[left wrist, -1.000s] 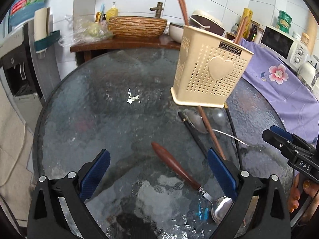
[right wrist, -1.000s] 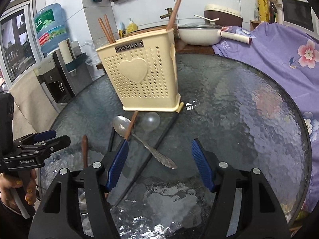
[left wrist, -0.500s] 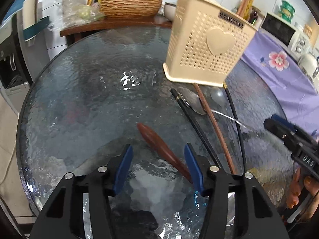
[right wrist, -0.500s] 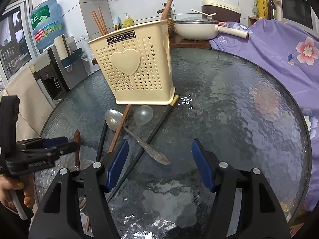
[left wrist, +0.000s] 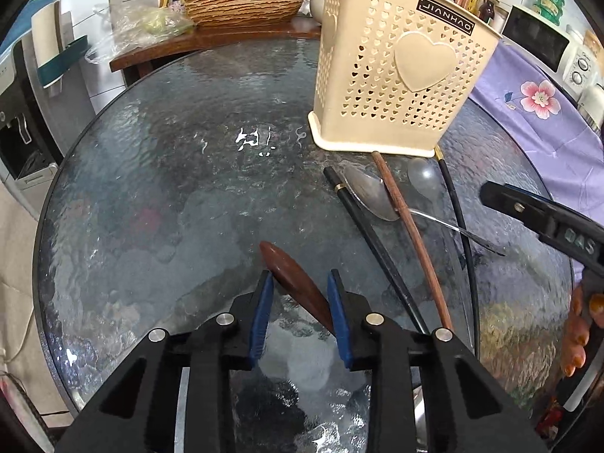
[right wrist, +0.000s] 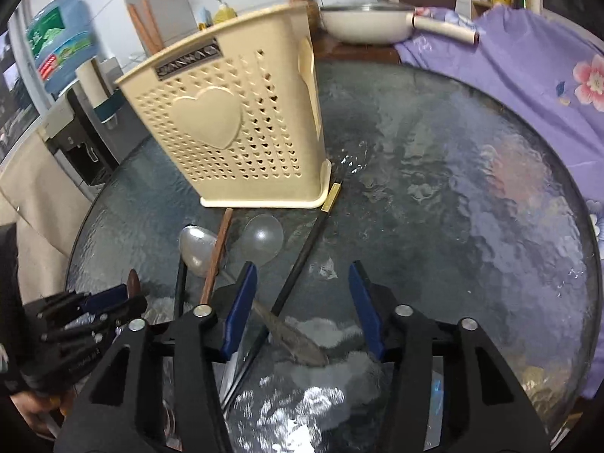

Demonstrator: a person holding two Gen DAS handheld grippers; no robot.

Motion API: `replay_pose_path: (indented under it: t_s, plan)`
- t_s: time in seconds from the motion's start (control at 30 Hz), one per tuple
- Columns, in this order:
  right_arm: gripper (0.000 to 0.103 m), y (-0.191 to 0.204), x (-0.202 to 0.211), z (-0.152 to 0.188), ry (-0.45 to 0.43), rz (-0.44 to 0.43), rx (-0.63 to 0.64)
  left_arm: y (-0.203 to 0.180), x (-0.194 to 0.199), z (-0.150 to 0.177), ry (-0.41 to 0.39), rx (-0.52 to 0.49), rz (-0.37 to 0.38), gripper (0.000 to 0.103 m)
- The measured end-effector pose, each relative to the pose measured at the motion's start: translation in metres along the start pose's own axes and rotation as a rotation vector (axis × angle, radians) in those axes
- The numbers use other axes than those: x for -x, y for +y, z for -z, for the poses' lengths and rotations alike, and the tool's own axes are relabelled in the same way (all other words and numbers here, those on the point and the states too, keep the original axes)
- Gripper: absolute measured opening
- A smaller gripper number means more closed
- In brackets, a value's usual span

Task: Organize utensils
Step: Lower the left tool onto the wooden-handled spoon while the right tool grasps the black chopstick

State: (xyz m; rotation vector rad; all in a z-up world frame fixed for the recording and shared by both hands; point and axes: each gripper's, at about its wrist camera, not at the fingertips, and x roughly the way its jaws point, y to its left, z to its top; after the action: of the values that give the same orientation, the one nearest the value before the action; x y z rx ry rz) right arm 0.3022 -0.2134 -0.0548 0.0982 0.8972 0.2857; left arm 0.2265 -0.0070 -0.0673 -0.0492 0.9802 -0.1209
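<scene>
Your round table (left wrist: 124, 196) is rippled, glossy glass that throws back glare. On it stands a matt cream plastic utensil basket (left wrist: 396, 64), pierced with small hearts. Just in front of the basket lie a shiny metal spoon (left wrist: 372, 198), a smooth reddish wooden chopstick (left wrist: 411, 234) and glossy black chopsticks (left wrist: 372, 241).

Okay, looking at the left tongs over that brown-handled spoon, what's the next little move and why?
Probably finish closing the left tongs: they are already closing, and the brown spoon handle lies between the blue pads, which seem not yet to press on it.
</scene>
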Motion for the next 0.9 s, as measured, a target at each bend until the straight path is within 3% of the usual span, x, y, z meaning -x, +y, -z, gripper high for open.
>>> replay_pose_path:
  t_s: [0.33, 0.9]
  plan:
    - [0.031, 0.000, -0.038, -0.021, 0.072, 0.087, -0.065, -0.005, -0.007, -0.010, 0.008, -0.022, -0.003, 0.025]
    - [0.018, 0.010, -0.059, -0.033, 0.072, 0.162, -0.075, -0.011, -0.020, -0.030, 0.025, -0.063, -0.017, 0.019]
